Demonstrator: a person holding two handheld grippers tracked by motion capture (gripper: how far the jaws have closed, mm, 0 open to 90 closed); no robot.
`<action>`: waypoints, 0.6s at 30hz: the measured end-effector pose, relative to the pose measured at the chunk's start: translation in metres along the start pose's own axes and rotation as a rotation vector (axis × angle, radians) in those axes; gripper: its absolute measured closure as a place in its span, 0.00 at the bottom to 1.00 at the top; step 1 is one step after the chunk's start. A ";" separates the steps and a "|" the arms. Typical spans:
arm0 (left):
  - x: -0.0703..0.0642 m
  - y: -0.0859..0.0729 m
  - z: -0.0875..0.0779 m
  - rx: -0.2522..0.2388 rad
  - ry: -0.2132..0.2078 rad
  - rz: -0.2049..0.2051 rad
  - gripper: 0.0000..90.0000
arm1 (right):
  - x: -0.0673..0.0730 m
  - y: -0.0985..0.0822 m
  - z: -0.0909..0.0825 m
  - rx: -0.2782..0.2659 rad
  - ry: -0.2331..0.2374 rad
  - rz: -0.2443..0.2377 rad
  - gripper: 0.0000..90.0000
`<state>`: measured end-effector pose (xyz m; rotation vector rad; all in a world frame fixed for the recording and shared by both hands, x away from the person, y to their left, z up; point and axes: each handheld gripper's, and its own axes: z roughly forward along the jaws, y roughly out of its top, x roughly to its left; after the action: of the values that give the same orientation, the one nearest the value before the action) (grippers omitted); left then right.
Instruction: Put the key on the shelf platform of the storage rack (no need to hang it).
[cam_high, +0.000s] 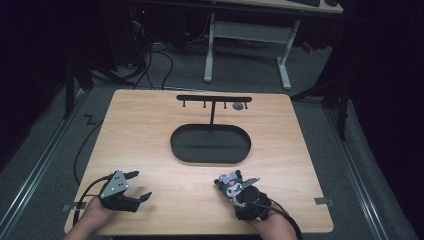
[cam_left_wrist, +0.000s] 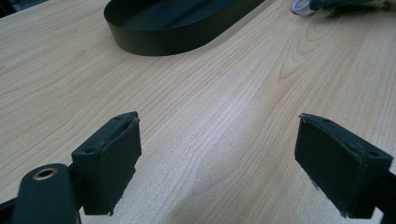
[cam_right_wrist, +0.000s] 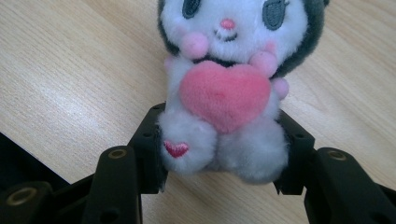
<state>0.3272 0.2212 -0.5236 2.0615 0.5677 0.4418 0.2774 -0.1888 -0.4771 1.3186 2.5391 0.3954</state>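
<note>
Black jaws of the right gripper (cam_right_wrist: 219, 154) squeeze the plush toy (cam_right_wrist: 229, 88); the left gripper (cam_left_wrist: 219, 158) gapes wide, empty.

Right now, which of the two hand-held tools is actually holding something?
The right tool: its jaws squeeze the plush toy at its legs. The left tool is open over bare table.

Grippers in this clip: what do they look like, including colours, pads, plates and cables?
Both are black two-jaw tools. The left gripper carries a grey three-cornered plate with small holes on top, and a black cable trails from it. Its pads are flat, dark rectangular blocks with screw holes, and a brass-coloured ring sits in the linkage. The right gripper also trails a black cable. No sleeves visible.
</note>
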 end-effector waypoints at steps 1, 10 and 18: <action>0.000 0.000 0.000 0.000 0.000 0.000 0.17 | -0.001 0.000 -0.001 0.000 -0.002 0.000 0.53; 0.000 0.000 0.000 0.000 0.000 -0.001 0.17 | -0.005 0.003 -0.008 -0.010 -0.012 0.006 0.53; 0.000 0.000 0.000 -0.001 -0.001 -0.001 0.17 | -0.010 0.007 -0.013 -0.022 -0.018 0.016 0.53</action>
<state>0.3274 0.2213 -0.5236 2.0605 0.5685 0.4402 0.2837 -0.1947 -0.4618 1.3299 2.5032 0.4117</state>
